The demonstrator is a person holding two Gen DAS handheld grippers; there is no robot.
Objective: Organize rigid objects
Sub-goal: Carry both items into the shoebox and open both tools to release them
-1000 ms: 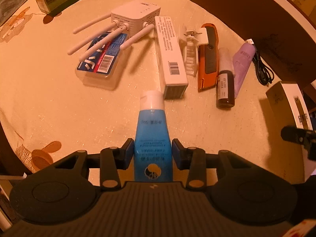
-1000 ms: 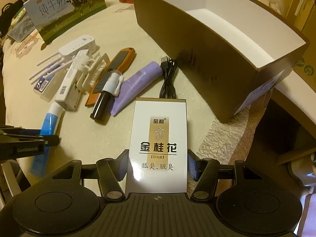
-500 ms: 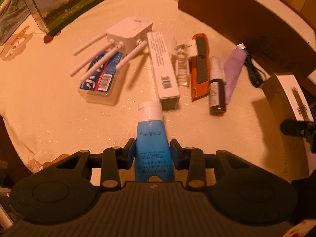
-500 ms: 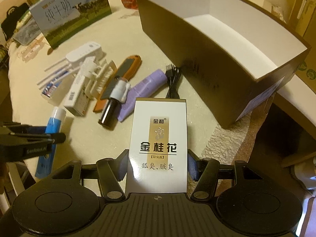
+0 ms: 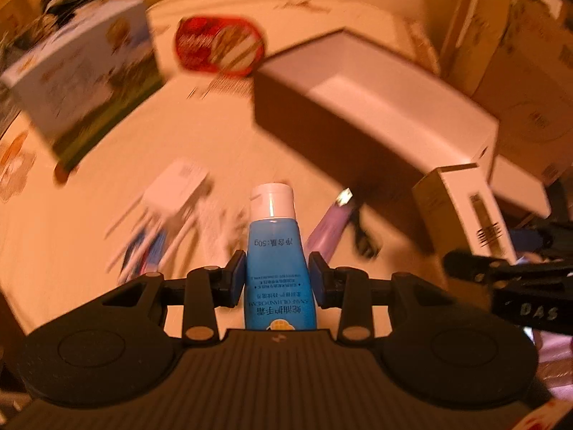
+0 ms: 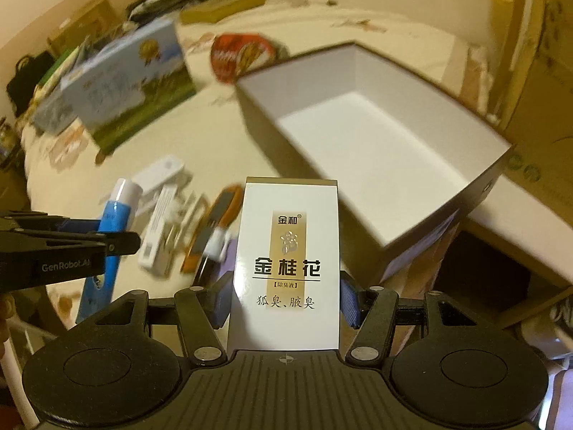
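Left gripper (image 5: 277,279): clamped on blue tube (image 5: 275,261), white cap forward, held clear above table (image 5: 215,136). Right gripper (image 6: 284,302): half-spread, pads pressed on white carton (image 6: 286,261), raised beside open brown box (image 6: 376,150). Remaining items blurred on table below.

In the left wrist view the small items (image 5: 168,229) on the worktop smear into streaks, unreadable. The blue tube (image 5: 275,261) hides its lower end behind the camera mount. The white carton (image 6: 286,268) likewise loses its base there. The milk box (image 6: 125,79) print is blurred.
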